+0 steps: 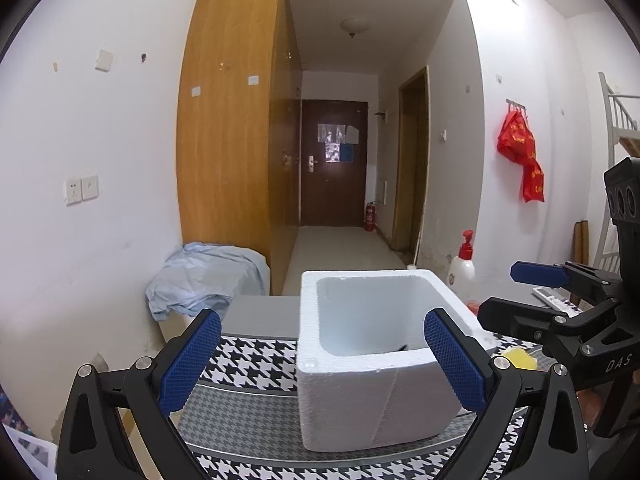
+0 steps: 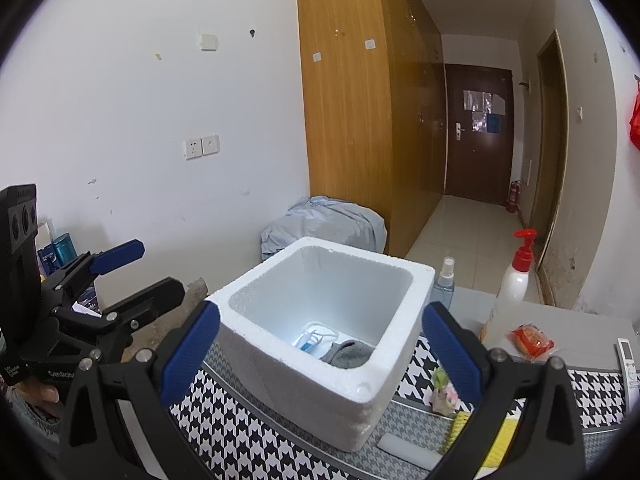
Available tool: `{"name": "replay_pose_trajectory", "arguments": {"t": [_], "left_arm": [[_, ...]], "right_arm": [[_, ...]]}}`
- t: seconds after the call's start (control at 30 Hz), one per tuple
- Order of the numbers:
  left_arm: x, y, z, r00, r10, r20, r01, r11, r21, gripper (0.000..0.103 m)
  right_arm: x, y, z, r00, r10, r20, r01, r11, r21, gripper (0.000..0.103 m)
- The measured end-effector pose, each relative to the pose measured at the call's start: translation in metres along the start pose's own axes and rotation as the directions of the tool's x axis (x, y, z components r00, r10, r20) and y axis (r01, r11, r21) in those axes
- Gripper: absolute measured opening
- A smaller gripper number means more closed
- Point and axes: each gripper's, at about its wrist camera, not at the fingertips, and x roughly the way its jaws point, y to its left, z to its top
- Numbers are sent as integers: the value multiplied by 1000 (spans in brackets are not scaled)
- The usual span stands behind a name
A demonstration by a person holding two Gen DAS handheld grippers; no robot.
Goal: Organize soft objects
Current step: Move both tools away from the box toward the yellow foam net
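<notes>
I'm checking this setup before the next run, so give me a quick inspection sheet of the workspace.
Surface: houndstooth cloth over a grey table.
Job's things: foam box holds a grey sock and a white-and-blue item.
Clutter: pump bottle, spray bottle, red packet, remote, yellow brush.
Grippers: left gripper and right gripper both open, empty.
Cables: nothing seen.
Surroundings: wardrobe, blue cloth heap, door, extinguisher, red bag.
</notes>
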Motion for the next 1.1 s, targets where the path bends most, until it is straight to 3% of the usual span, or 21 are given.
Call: {"name": "replay_pose_trajectory", "arguments": {"t": [0.4,1.1], "left_arm": [[-12,-14,2,1000,-7,10,7,1000,17,102],[-38,-44,1,995,-83,59,81,996,37,102]], "right_arm": [[-24,-8,-5,999,-11,33,11,1000,4,102],[-66,-25,-23,994,-60,86,59,998,10,103]]}}
